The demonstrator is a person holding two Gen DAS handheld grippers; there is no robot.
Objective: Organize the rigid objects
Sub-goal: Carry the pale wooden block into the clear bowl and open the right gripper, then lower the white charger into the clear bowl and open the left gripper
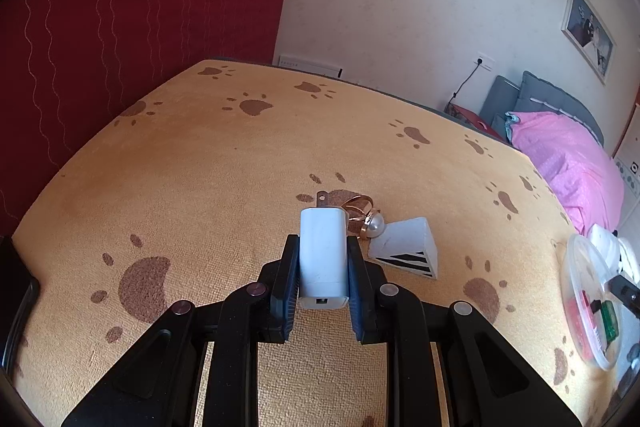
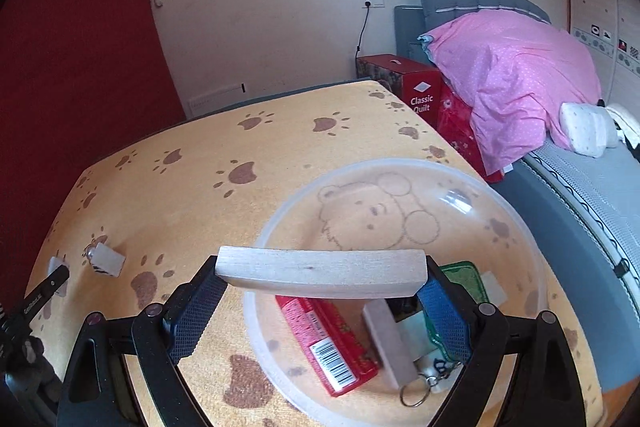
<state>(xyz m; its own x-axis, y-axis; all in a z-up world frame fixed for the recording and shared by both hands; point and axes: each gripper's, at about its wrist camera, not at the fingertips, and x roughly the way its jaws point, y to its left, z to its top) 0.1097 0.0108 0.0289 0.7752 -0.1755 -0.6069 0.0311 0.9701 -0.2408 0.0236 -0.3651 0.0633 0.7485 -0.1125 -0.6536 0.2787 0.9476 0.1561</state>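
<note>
One clear bowl (image 2: 532, 227) holds a red box (image 2: 328, 339) and a keyring (image 2: 416, 393).

Two daylit indoor fisheye views, evenly bright with soft, diffuse light and no hard shadows. Both pictures curve strongly toward the edges, with black vignette corners, heaviest from 7 to 11 o'clock. The red curtain (image 1: 120, 27) at 10 o'clock reads deep and saturated. Faint shadows sit under the small things on the orange towel (image 1: 200, 167). In the right wrist view, the clear plastic bowl (image 2: 532, 239) carries a small white glare patch at 2 o'clock. Centres are sharp; edges are softer, and the room behind looks slightly hazy.
</note>
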